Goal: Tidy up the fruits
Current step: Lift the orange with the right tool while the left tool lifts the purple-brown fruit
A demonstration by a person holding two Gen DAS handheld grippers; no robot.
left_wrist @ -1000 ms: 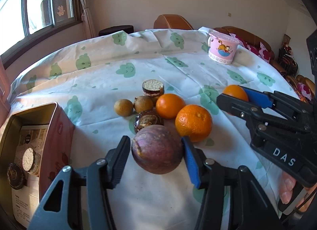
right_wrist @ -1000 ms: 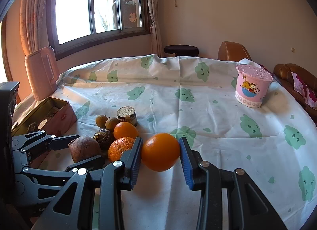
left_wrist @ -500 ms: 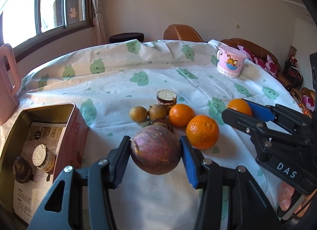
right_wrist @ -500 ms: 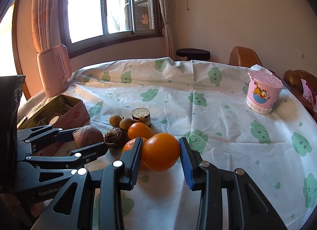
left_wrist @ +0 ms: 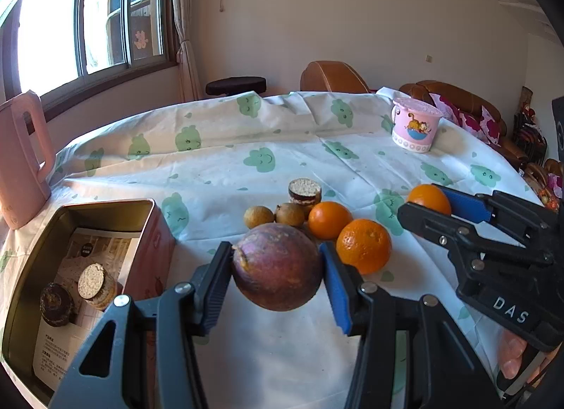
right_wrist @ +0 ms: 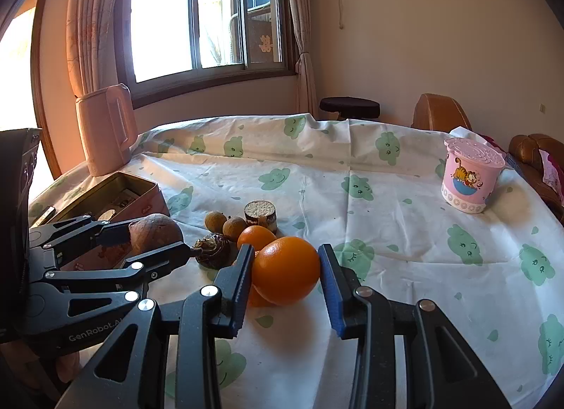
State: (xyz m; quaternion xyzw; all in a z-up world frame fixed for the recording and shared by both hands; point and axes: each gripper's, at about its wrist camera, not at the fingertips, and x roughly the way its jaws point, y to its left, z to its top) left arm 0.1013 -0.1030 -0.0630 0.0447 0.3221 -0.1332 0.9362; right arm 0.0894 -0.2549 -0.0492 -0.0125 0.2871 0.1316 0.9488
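Both grippers clamped on fruit above the clothed table

The left gripper pinches a purple-brown round fruit between its pads, just beside the open tin; the right gripper grips an orange. Both fruits seem lifted clear of the tablecloth, though the angle makes that hard to confirm. Two more oranges, two small brown fruits and a round cake lie clustered behind; a pink cup stands well apart
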